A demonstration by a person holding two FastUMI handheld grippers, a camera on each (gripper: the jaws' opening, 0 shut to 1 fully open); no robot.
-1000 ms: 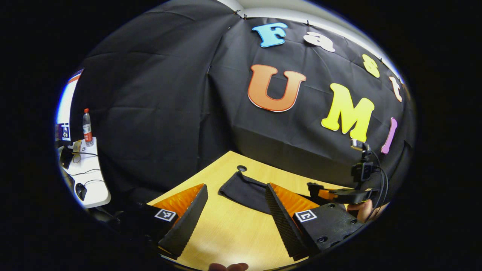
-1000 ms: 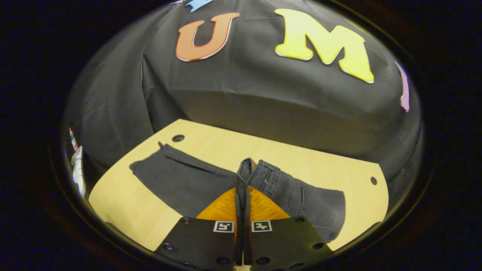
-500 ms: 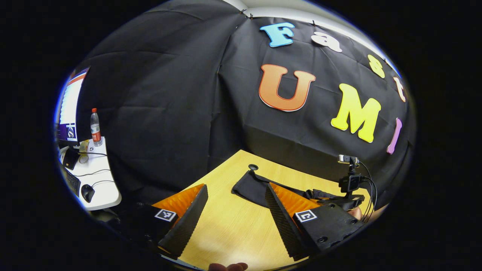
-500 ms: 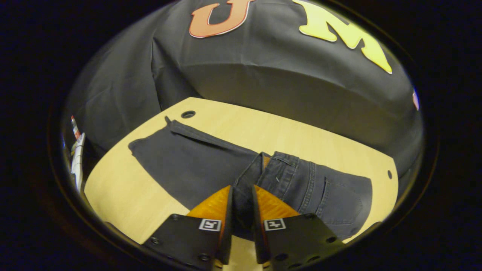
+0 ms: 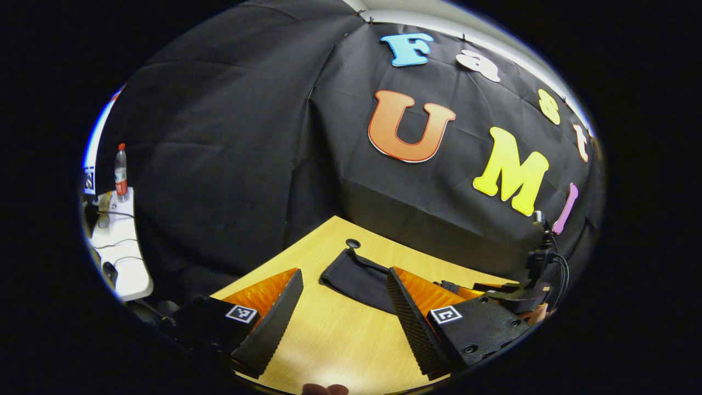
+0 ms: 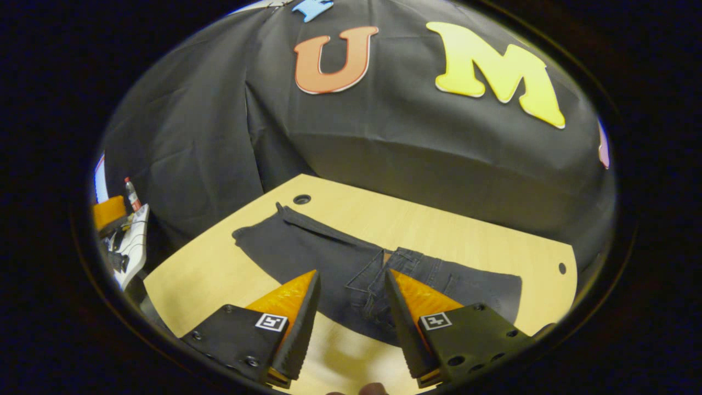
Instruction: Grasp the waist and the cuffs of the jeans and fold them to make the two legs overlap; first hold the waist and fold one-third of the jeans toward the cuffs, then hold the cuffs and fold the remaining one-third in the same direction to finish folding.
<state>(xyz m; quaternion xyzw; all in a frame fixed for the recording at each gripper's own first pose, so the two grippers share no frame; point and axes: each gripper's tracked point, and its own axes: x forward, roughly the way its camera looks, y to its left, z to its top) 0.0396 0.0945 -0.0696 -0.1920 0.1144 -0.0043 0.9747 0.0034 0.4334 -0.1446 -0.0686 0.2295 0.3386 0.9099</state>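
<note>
In the right gripper view the jeans lie flat on the table, stretched from the cuffs at the left to the waist, which is folded over onto the legs near the middle. A round hole in the tabletop sits just behind the cuffs, another near the table's right edge. The right gripper hangs before the fold, fingers apart (touching nothing). In the left gripper view the left gripper hovers over bare table, and the cuff end lies beyond, between its fingers. A side desk with a bottle stands far left.
</note>
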